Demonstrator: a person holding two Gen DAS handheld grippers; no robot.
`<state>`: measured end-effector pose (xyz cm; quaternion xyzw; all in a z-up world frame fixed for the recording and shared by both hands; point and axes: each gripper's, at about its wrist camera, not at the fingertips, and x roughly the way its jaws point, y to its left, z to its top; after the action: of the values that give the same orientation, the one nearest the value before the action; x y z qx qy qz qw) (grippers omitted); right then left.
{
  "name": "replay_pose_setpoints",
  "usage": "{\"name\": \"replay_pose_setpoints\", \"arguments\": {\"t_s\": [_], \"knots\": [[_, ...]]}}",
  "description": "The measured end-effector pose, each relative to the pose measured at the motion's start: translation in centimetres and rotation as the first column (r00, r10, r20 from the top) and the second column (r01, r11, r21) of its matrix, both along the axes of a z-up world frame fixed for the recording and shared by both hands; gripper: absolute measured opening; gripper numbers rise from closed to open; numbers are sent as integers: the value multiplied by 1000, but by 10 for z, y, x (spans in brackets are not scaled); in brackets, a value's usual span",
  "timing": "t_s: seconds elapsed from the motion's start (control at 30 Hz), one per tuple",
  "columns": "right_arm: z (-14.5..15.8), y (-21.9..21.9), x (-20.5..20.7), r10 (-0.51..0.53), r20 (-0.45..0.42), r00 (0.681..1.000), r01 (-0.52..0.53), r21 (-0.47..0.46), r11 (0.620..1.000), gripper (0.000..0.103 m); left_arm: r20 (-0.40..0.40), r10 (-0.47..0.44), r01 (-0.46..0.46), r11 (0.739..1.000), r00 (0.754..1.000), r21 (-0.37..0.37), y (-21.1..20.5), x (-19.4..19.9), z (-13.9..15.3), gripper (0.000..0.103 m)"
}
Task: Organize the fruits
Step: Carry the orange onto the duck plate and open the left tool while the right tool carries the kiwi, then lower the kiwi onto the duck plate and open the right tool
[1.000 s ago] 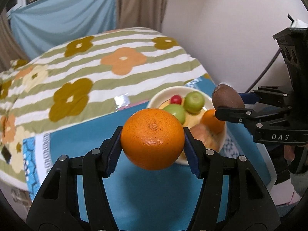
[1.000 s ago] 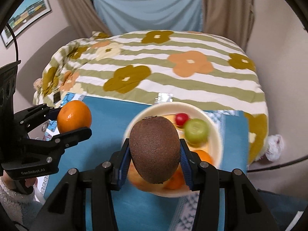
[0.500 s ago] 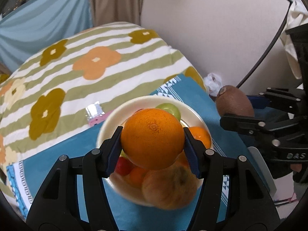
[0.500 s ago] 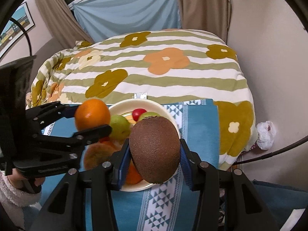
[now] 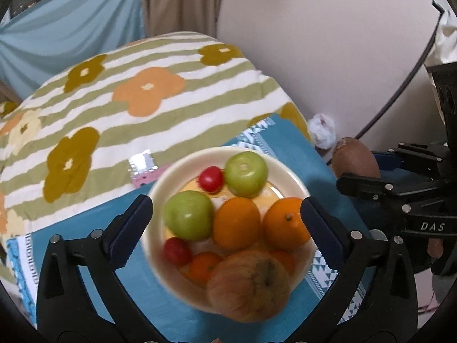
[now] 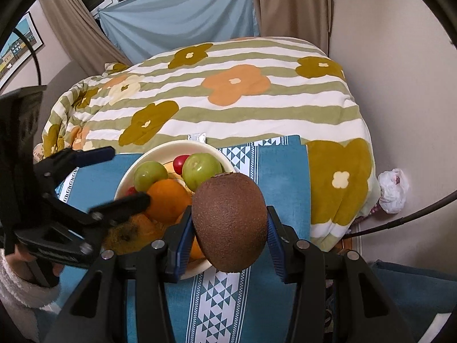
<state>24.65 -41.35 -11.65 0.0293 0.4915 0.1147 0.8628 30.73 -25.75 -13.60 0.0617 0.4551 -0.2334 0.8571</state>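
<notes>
A cream bowl [image 5: 171, 177] of fruit sits on a blue cloth [image 5: 137, 291]. My left gripper [image 5: 225, 205] hangs over the bowl, its jaws opening wide, with nothing pressed between the pads. Right below it an orange [image 5: 236, 224] lies in the bowl beside a second orange [image 5: 285, 223]. Two green apples [image 5: 188, 214], small red fruits [image 5: 210, 178] and a brownish round fruit [image 5: 248, 285] share the bowl. My right gripper [image 6: 228, 228] is shut on a brown kiwi [image 6: 230, 223], held above the bowl's [image 6: 171, 145] right edge.
The cloth lies over a bed with a striped, flowered cover [image 5: 148, 91]. A foil packet [image 5: 141, 161] rests just behind the bowl. A wall stands at the right, with a crumpled white bag [image 6: 392, 185] and a black cable [image 6: 400, 223] on the floor by it.
The left gripper moved over the bowl, then opened and let go of the orange, which now lies among the fruit. The right gripper carried the kiwi toward the bowl's right side.
</notes>
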Motion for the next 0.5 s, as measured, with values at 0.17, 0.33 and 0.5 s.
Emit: {"name": "replay_pose_setpoints", "arguments": {"t_s": [0.17,0.33,0.5], "knots": [[3,5,6,20,16,1000,-20,2,1000,44,5,57,-57,998,998,-1,22,-5,8,103],[5,17,15,62,30,998,-62,0,998,44,1,119,-119,993,993,6,46,-18,10,103],[3,30,24,111,29,993,-112,16,994,44,-7,183,-183,983,983,-1,65,-32,10,103]]}}
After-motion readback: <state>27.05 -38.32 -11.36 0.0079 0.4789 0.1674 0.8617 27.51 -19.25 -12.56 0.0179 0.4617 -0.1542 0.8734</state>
